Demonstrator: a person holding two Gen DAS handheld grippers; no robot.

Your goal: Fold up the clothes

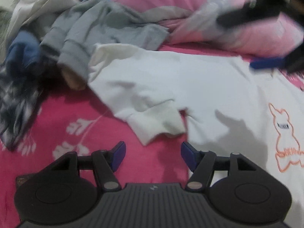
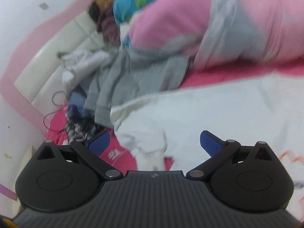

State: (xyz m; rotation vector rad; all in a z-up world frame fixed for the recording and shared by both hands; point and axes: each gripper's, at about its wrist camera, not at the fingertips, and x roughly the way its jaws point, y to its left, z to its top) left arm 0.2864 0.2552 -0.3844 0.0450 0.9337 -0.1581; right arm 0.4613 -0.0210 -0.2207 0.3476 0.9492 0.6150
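Both the left gripper and right gripper hang open, empty, above the white sweatshirt on the bed. Pinching one loose sleeve cuff risks bunching instead of folding.

A shirt lies spread on the bed, a heap of clothes to its left and a quilt behind it.

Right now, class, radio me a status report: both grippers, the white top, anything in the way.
Left gripper open, empty. Right gripper open, empty. White top spread flat, unfolded. Grey garment crowding its far edge.
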